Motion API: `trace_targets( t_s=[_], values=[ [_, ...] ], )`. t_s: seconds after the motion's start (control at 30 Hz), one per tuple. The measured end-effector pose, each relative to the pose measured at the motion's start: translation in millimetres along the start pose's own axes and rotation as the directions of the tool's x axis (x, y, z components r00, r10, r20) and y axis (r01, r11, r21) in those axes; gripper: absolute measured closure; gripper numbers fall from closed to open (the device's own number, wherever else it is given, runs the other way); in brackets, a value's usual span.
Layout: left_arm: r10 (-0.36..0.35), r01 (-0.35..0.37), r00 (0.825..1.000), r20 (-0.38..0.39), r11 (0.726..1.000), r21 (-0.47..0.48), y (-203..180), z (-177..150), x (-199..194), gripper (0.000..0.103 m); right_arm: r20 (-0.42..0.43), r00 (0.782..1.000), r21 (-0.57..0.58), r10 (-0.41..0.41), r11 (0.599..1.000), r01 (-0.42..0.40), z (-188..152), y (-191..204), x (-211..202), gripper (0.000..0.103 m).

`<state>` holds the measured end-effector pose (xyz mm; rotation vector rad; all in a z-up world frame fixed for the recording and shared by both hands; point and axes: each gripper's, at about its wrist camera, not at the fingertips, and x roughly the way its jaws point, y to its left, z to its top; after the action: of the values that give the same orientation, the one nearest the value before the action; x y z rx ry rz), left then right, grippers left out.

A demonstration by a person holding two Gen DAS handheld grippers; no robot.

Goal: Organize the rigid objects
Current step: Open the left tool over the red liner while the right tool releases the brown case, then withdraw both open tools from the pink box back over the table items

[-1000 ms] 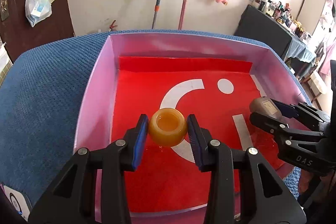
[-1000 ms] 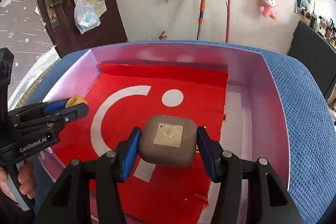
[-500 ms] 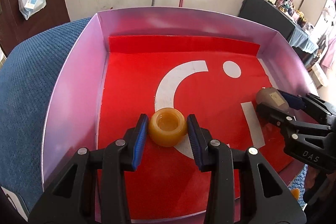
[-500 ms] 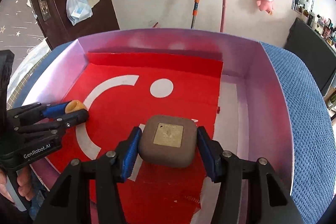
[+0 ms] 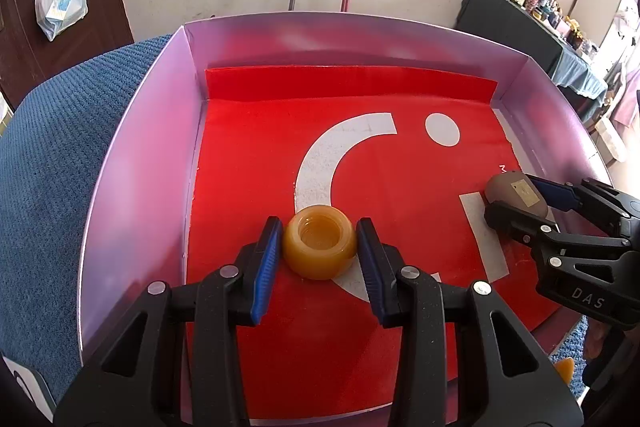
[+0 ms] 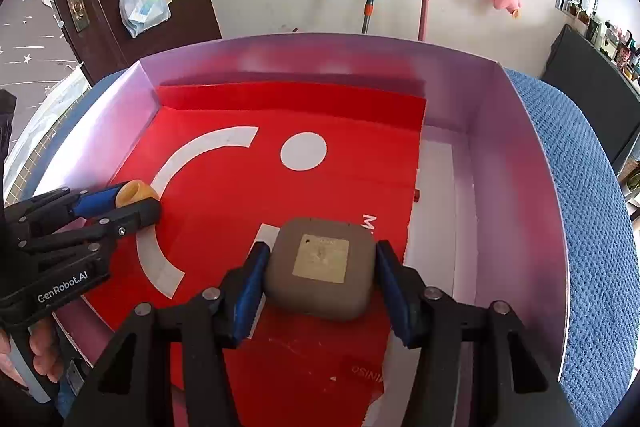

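Left wrist view: left gripper (image 5: 317, 242) clamps amber ring-shaped cup (image 5: 319, 242), low over red liner (image 5: 248, 163) of pink box (image 5: 132, 163), left of centre. Right gripper (image 6: 319, 263) grips grey rounded-square block (image 6: 320, 269), right of centre. Risk: cup rolls on release; block tips if dropped tilted.
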<state>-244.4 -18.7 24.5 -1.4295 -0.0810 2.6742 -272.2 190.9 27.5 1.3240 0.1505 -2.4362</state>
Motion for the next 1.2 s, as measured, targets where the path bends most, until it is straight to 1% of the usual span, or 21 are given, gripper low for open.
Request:
trace_targets(
  t_s=[0.17,0.47,0.57,0.63,0.7,0.77,0.87,0.93,0.97,1.0,1.07,1.13,1.2],
  values=[
    [-0.003,0.003,1.0,0.0,1.0,-0.008,1,1,1,0.067,0.002,1.0,0.003,0.002,1.0,-0.002,0,0,-1,0.046],
    [0.012,-0.012,1.0,0.004,1.0,0.014,0,2,3,0.066,0.017,1.0,0.011,0.009,1.0,-0.01,0,-1,-5,0.046],
    [0.007,-0.007,1.0,0.002,1.0,0.013,0,4,3,0.064,0.023,1.0,0.017,0.013,1.0,-0.014,1,-3,-8,0.045],
    [0.003,-0.003,1.0,-0.001,1.0,0.008,-1,6,4,0.057,0.036,0.999,0.025,0.032,0.999,-0.033,1,-4,-11,0.042],
    [0.003,-0.003,1.0,0.002,1.0,0.004,-1,5,3,0.056,0.049,0.998,0.028,0.034,0.999,-0.035,1,-4,-15,0.039],
    [0.008,-0.008,1.0,0.005,1.0,0.007,-1,3,0,0.056,0.067,0.997,0.029,0.034,0.999,-0.036,2,-3,-21,0.039],
    [0.023,-0.024,0.999,0.03,0.999,0.024,-7,1,-7,0.056,0.096,0.995,0.029,0.041,0.999,-0.044,1,-2,-31,0.038],
    [0.034,-0.036,0.998,0.055,0.999,0.034,-9,0,-15,0.056,0.12,0.992,0.027,0.047,0.998,-0.05,0,0,-40,0.036],
    [0.036,-0.038,0.997,0.065,0.999,0.036,-9,-1,-18,0.052,0.128,0.991,0.027,0.051,0.998,-0.054,1,1,-43,0.033],
    [0.034,-0.037,0.996,0.077,0.999,0.037,-9,-1,-22,0.046,0.143,0.988,0.028,0.058,0.998,-0.063,0,1,-48,0.032],
    [0.025,-0.029,0.994,0.103,0.999,0.037,-9,-2,-31,0.045,0.163,0.984,0.031,0.068,0.997,-0.074,-1,2,-56,0.032],
    [0.031,-0.036,0.992,0.122,0.999,0.035,-9,-3,-40,0.045,0.184,0.979,0.035,0.082,0.995,-0.09,-3,1,-64,0.031],
    [0.039,-0.044,0.99,0.137,0.998,0.034,-7,-4,-46,0.044,0.202,0.975,0.036,0.09,0.994,-0.1,-5,2,-71,0.025]
  ],
)
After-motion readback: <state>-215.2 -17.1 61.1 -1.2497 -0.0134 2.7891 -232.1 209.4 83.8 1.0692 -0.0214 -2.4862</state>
